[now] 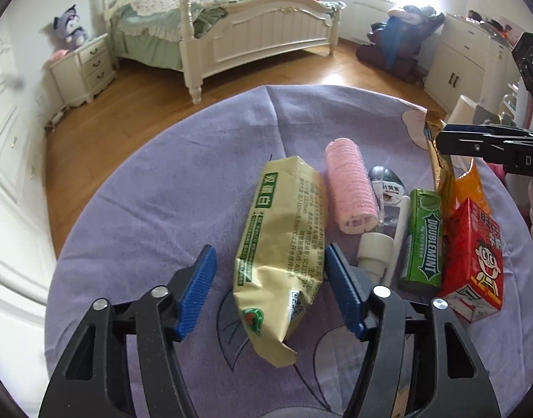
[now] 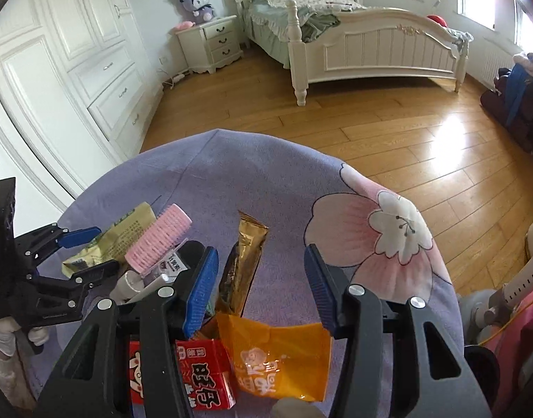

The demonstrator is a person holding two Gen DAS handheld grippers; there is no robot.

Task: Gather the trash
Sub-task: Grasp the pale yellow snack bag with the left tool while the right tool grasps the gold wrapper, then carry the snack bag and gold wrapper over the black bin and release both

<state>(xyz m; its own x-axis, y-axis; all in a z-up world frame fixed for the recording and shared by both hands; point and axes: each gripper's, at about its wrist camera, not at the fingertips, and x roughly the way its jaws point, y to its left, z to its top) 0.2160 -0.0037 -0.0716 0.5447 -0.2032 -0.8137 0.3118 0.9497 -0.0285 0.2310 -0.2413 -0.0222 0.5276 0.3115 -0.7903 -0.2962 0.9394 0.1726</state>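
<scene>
Trash is laid out in a row on the bench [image 1: 161, 191], which is covered by a lilac cloth with a flower print. A cream-and-green wrapper [image 1: 282, 244] is found at the left end of the row, lengthwise between the blue pads of the left tool [image 1: 270, 278]; the pads stand apart on either side of it and no contact is seen. A pink hair roller [image 1: 350, 188] lies just beside the wrapper, then a clear blister pack [image 1: 385, 195] with a white tube [image 1: 372, 254], a green gum box [image 1: 423, 240] and a red carton [image 1: 475, 261]. A gold sachet [image 2: 243, 271] and an orange wrapper [image 2: 280, 362] are seen at the right end. The right tool [image 2: 263, 289] is held over these two, its jaws apart, with the sachet and the orange wrapper's edge lying between the pads, unpressed. A white bed [image 2: 353, 38] and wooden floor [image 2: 371, 132] are noted beyond.
</scene>
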